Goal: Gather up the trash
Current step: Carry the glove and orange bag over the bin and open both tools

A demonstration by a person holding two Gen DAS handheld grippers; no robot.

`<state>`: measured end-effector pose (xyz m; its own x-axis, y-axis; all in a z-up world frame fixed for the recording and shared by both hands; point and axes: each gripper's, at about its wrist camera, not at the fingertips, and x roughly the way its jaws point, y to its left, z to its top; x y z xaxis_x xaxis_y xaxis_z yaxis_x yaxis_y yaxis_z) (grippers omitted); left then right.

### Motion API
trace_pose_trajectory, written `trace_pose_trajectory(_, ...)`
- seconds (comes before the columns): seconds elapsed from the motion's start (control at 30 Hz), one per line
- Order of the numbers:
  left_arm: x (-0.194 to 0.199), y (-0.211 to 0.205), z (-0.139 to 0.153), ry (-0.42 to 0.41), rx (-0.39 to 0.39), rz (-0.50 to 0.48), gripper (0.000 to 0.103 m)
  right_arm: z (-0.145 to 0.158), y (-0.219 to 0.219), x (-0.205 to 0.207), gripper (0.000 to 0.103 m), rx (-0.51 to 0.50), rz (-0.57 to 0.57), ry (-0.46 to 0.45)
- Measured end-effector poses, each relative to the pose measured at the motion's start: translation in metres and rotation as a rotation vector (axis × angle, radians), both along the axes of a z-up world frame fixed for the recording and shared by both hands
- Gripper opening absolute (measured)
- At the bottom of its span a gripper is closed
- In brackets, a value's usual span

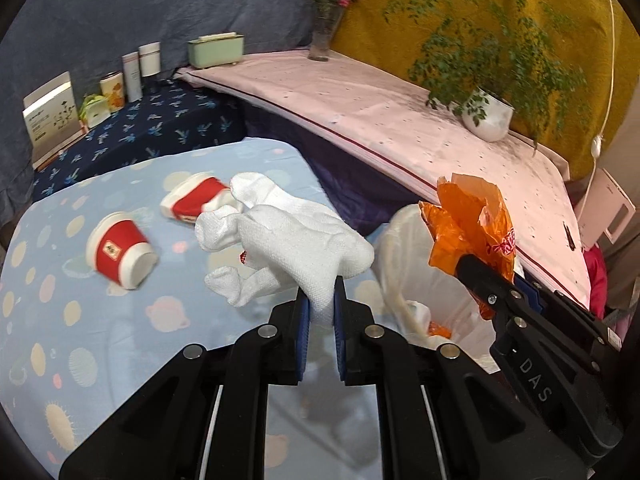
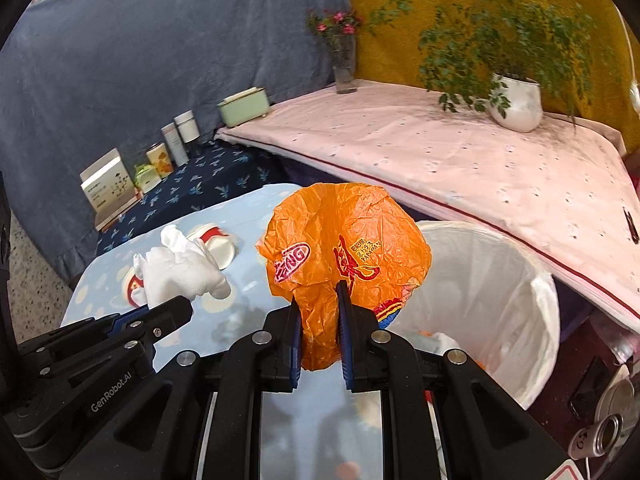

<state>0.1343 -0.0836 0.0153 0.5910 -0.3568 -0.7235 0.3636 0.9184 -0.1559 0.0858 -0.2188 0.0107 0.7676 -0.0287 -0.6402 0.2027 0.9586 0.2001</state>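
Observation:
My left gripper (image 1: 320, 304) is shut on a white knit glove (image 1: 296, 240) and holds it above the light blue table (image 1: 80, 340). My right gripper (image 2: 318, 312) is shut on a crumpled orange wrapper (image 2: 344, 240), held beside the white-lined trash bin (image 2: 500, 300). In the left wrist view the wrapper (image 1: 472, 220) hangs over the bin (image 1: 404, 248). Two red and white paper cups (image 1: 120, 252) (image 1: 192, 200) lie on their sides on the table. The glove (image 2: 176, 268) and left gripper (image 2: 168, 312) show at left in the right wrist view.
A pink-covered ledge (image 1: 380, 120) behind the bin carries a potted plant (image 1: 488, 116), a flower vase (image 1: 324, 36) and a green box (image 1: 216, 50). Boxes and tins (image 1: 116, 90) stand on a dark blue surface at back left. Cans (image 2: 600, 436) sit on the floor at right.

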Motion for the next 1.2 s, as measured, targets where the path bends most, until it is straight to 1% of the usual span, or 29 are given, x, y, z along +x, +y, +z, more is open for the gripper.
trace_pose_trajectory(0.33,-0.002,-0.064,-0.009,0.022,-0.003,-0.111,0.011,-0.011,-0.071,-0.014,0.014,0.027,-0.114,-0.001)
trace_pose_trajectory(0.57,-0.001,-0.104,-0.017,0.047,-0.013,-0.177,0.011,-0.023,-0.103,-0.02,0.014,0.037,-0.169,0.014)
trace_pose_trajectory(0.67,0.002,-0.115,-0.021,0.069,-0.032,-0.193,0.014,-0.027,-0.113,-0.021,0.014,0.038,-0.183,0.019)
trace_pose_trajectory(0.7,0.002,-0.119,-0.022,0.068,-0.034,-0.191,0.018,-0.028,-0.116,-0.021,0.014,0.039,-0.189,0.02)
trace_pose_trajectory(0.73,0.003,-0.121,-0.022,0.059,-0.026,-0.187,0.025,-0.03,-0.119,-0.022,0.014,0.039,-0.193,0.022)
trace_pose_trajectory(0.8,0.003,-0.125,-0.023,0.043,-0.003,-0.18,0.035,-0.032,-0.125,-0.024,0.014,0.041,-0.199,0.024)
trace_pose_trajectory(0.93,0.006,-0.122,-0.027,0.04,0.008,-0.158,0.035,-0.038,-0.127,-0.02,0.014,0.048,-0.202,0.032)
trace_pose_trajectory(1.13,0.012,-0.101,-0.032,0.039,0.028,-0.101,0.038,-0.042,-0.119,-0.012,0.015,0.044,-0.179,0.04)
trace_pose_trajectory(1.17,0.013,-0.097,-0.033,0.039,0.033,-0.091,0.038,-0.042,-0.117,-0.01,0.016,0.043,-0.176,0.041)
trace_pose_trajectory(1.2,0.014,-0.093,-0.034,0.038,0.039,-0.08,0.039,-0.042,-0.116,-0.009,0.02,0.042,-0.173,0.041)
